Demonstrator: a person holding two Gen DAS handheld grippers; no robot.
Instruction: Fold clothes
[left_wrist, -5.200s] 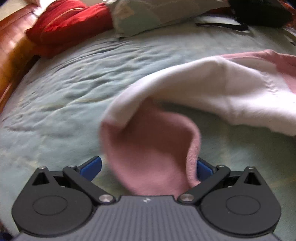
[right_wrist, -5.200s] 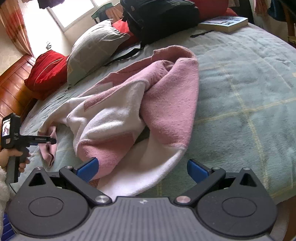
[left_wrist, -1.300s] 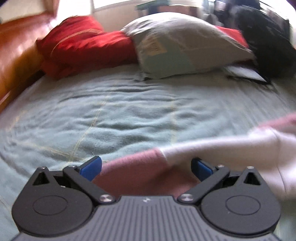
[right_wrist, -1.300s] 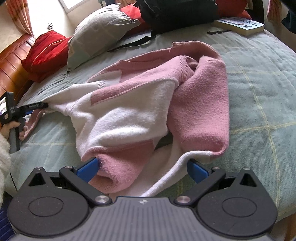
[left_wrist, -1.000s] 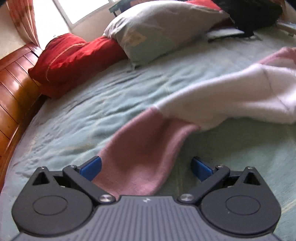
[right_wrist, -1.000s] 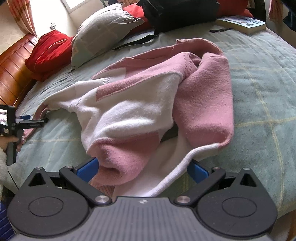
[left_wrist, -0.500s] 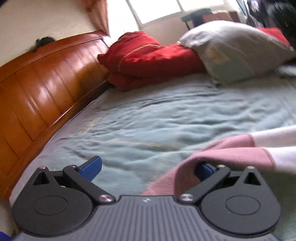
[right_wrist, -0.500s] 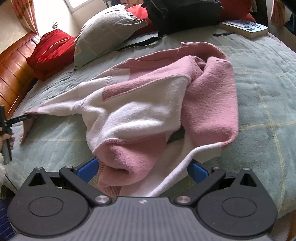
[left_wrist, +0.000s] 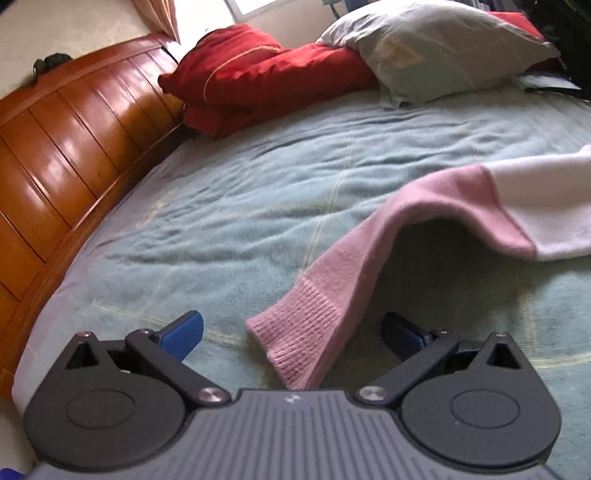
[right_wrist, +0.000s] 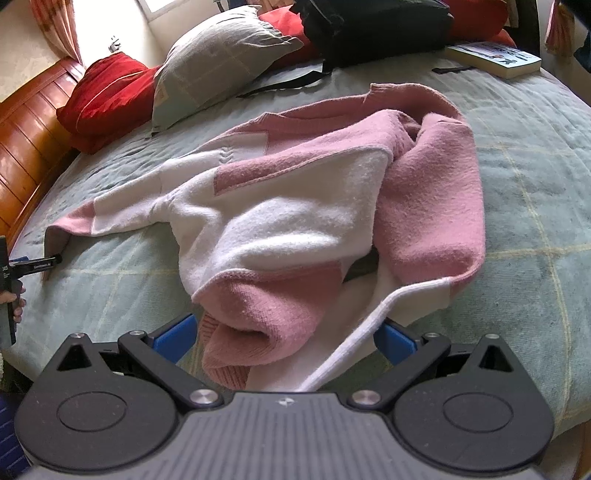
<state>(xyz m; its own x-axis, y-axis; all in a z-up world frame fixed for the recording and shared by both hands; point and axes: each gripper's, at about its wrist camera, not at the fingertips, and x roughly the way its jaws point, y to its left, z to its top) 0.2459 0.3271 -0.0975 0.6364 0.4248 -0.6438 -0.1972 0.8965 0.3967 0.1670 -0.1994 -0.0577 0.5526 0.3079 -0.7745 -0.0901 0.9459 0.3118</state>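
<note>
Left wrist: left tool, spread open, has released the sleeve cuff onto the bed.

Daylight from window, fisheye-bent edges, slight blur

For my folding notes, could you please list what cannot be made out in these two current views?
- Second sleeve of the sweater: right wrist view, buried under the bunched body.
- Hem under the right gripper: cut off by the gripper's housing.
- Black bag: cropped by the top edge.
- Book cover: too small to read.
- Left gripper: sleeve cuff lies between open fingers; contact unclear.
</note>
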